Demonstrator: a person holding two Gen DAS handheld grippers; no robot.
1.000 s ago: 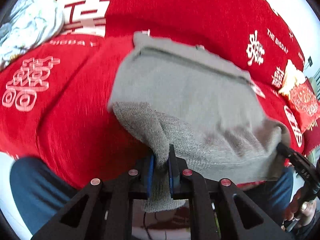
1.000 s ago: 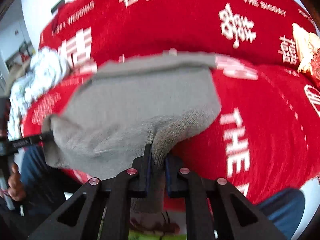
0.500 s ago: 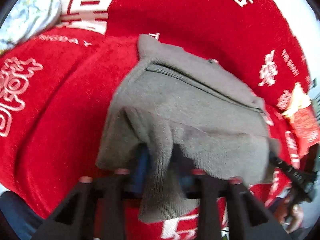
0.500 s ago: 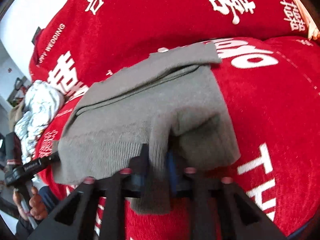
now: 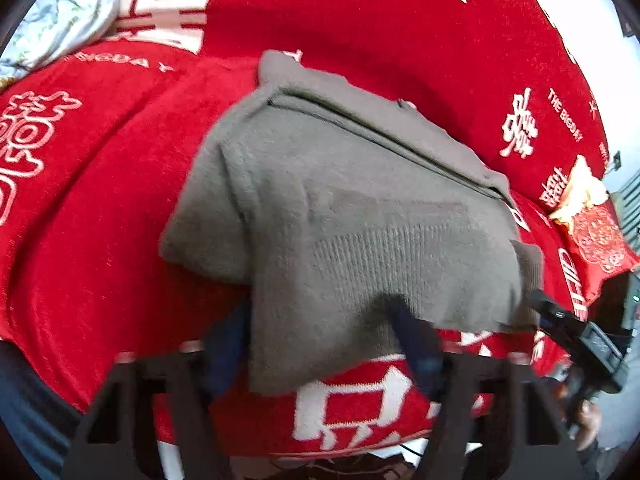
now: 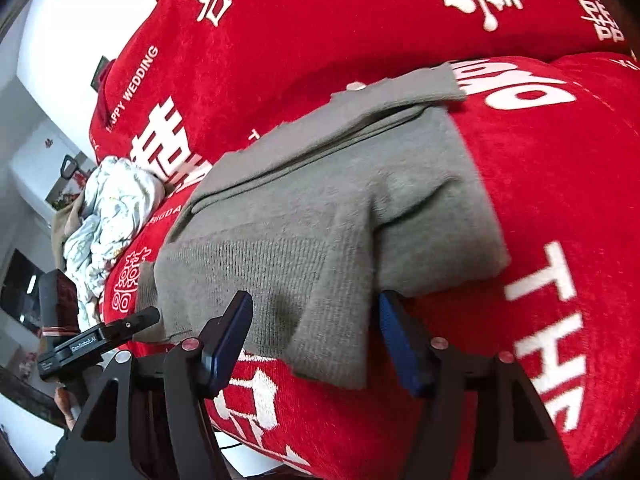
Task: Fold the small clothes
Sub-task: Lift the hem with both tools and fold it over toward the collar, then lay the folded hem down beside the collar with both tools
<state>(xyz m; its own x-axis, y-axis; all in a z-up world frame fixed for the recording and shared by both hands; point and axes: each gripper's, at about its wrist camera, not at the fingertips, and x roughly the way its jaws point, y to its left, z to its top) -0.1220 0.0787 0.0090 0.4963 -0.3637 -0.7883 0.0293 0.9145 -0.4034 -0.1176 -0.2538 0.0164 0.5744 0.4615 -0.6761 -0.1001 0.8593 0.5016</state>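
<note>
**Both grippers let go of the folded grey knit**

Left gripper [image 5: 324, 336], seen from its own wrist camera, stands with its jaws parted about halfway, and they have just been opening. A hanging flap of the grey knitted garment [image 5: 344, 208] droops down between the two blue-padded fingers [image 5: 416, 344], but the pads do not press on it; there is clear space on either side of the flap. The garment itself lies folded on the red blanket [image 5: 100, 240], which is printed with white characters and the words "THE BIGDAY". Its far edge shows a seam and a narrow band sticking out beyond the fold. At the upper left a pale, flower-printed cloth [image 5: 60, 12] lies bunched on the blanket, well apart from the knit. At the right edge a red and gold pouch [image 5: 596, 232] lies on the blanket, and below it the other gripper's dark finger reaches to the garment's near right corner, with a hand partly visible beneath.

From the right wrist camera, the right gripper [image 6: 316, 344] is likewise parted about halfway, its jaws just having been opening further. The same garment [image 6: 320, 216] lies folded in front of it, one ribbed flap hanging between the blue pads [image 6: 228, 340] without being pinched. The blanket [image 6: 560, 200] carries "HAPPY WEDDING" lettering here. The pale cloth [image 6: 112, 208] sits to the left, and the left gripper's black finger [image 6: 100, 336] points at the knit's near left corner.
</note>
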